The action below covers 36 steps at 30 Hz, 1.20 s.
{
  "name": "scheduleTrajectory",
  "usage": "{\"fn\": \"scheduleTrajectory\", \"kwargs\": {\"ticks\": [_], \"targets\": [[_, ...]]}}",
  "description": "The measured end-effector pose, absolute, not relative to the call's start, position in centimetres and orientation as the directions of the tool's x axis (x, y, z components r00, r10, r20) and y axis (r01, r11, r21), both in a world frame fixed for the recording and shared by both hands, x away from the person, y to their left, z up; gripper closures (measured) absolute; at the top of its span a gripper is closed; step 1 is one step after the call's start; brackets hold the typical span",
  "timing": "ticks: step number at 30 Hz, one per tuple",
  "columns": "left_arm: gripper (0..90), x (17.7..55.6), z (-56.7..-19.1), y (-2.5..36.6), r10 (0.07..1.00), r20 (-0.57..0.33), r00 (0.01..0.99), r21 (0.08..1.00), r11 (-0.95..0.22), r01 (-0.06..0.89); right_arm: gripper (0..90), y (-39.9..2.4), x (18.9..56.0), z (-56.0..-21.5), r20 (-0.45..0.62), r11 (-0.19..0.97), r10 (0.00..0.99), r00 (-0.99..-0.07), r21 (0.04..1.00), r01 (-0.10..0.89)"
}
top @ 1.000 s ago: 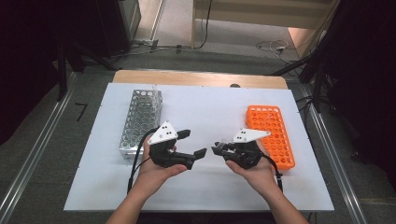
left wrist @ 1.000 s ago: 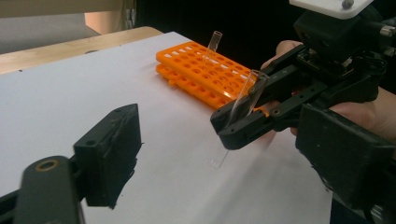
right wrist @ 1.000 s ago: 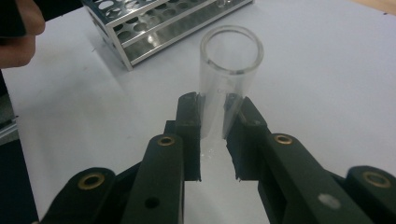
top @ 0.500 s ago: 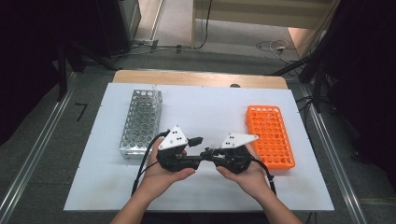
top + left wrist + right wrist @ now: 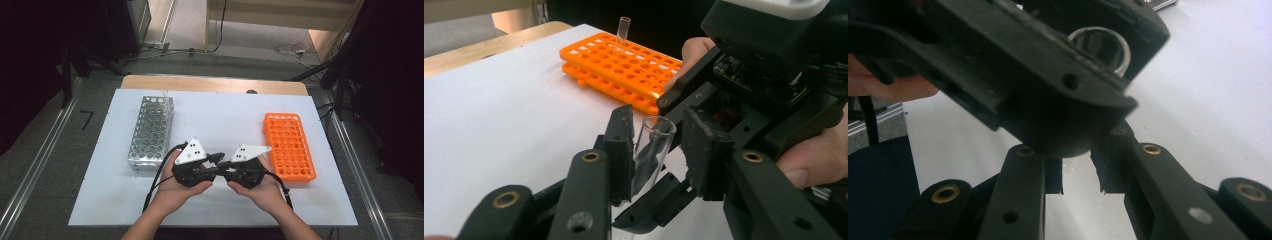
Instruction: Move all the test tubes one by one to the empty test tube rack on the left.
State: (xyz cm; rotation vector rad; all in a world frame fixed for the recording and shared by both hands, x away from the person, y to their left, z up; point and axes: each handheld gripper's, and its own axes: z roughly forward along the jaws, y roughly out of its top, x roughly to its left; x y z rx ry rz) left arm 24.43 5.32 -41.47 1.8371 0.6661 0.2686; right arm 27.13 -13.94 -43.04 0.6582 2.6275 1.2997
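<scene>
Near centre of the counter (image 5: pixel 225 115), the glass tube (image 5: pixel 655 145) passes between hands; my right hand-held gripper (image 5: pixel 226 168) is clamped, seemingly on its lower end; the left hand-held gripper (image 5: pixel 656 130) has just been closing around it, one pad short of contact; I'd seat both pads before releasing.

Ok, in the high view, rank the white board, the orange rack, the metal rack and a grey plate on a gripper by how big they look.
1. White board, by far the largest.
2. Metal rack and orange rack: these look about alike, so no ranking between them.
3. Grey plate on the left gripper, the smallest.
</scene>
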Motion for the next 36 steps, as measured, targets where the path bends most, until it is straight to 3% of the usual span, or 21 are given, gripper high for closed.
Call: {"fn": "scheduleTrajectory", "kwargs": {"ticks": [36], "targets": [[75.0, 24.18, -41.31, 5.5, 0.595, -0.063, 0.801, 0.934, -0.247, 0.257, 72.7, -13.96, 26.99, -42.63, 0.081, 0.522, 0.428, -0.9, 0.791, 0.319]]}}
